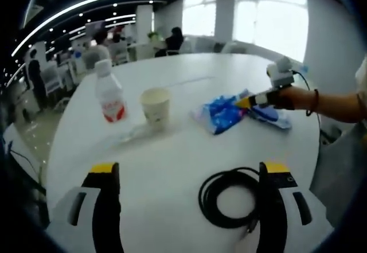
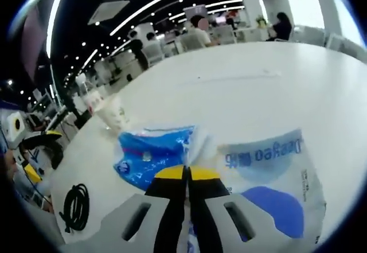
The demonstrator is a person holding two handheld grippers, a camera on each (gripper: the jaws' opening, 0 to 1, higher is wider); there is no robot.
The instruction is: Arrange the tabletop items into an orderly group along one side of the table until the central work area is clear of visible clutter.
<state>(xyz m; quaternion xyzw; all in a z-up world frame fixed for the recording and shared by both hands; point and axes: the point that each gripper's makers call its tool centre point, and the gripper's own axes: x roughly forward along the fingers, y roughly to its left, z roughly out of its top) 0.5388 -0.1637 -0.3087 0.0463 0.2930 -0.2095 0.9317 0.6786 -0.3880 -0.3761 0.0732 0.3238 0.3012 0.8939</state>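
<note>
Left gripper view: round white table (image 1: 172, 150) w/ 1 clear plastic bottle with a red label (image 1: 110, 94), 1 pale paper cup (image 1: 155, 108) just beside it, 1 coiled black cable (image 1: 228, 197) near the bottom, and blue-and-white plastic packets (image 1: 226, 113) approx. mid-table, right of the cup. Can't tell if that's 1 crumpled packet or 2. Left gripper (image 1: 189, 170) has jaws spread wide, holding nothing; its right jaw sits over the cable coil. Right gripper (image 1: 252, 100) enters from the right, yellow tips at the packets, person's forearm (image 1: 327, 104) behind.

Right gripper view: right gripper (image 2: 186, 174) jaws clenched together, tips pinching the packets (image 2: 155, 155) where blue wrapper meets a white-and-blue one. Cup (image 2: 114, 114), cable (image 2: 75, 206) and left gripper (image 2: 43, 144) lie off left.
</note>
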